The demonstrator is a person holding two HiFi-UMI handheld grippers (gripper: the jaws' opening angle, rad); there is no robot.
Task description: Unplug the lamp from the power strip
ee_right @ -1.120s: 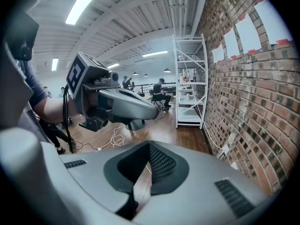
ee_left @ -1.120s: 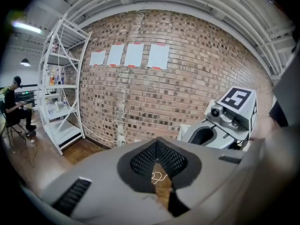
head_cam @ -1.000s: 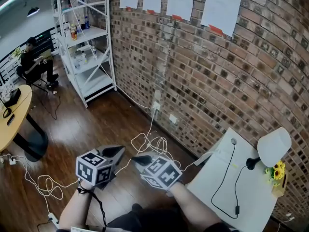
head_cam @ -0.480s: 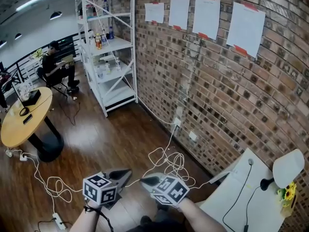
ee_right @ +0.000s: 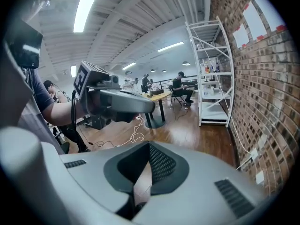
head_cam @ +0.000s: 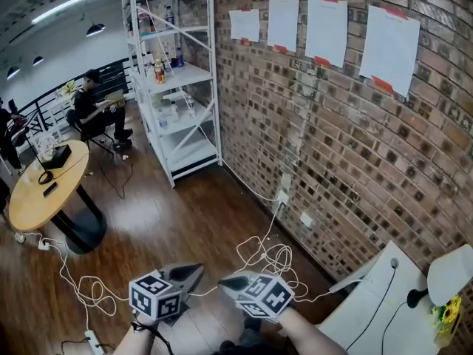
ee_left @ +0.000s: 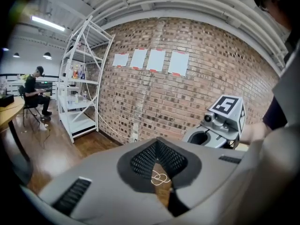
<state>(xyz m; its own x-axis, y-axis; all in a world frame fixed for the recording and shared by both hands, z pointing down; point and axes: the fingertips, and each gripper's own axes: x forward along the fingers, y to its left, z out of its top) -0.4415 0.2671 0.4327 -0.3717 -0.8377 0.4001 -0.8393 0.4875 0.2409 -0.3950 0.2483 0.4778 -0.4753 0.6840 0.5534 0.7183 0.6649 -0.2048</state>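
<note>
Brick wall (head_cam: 355,139) and wooden floor (head_cam: 185,228) now fill most of my head view, which has swung away from the work. The lamp (head_cam: 452,271) and its counter (head_cam: 369,316) have slid to 4 o'clock, with the lamp cropped by the frame edge. The left gripper (head_cam: 194,270) and right gripper (head_cam: 225,280) hang at 6 o'clock, fingers closed on nothing. What I take for the power strip (head_cam: 347,279) lies at the counter's near edge. Unplugging has not begun; I judge that re-aiming comes first.

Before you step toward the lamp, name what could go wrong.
The white cable loops on the floor lie right ahead and could snag a foot. Pulling the black cord instead of its plug might tip the lamp on the white table.
</note>
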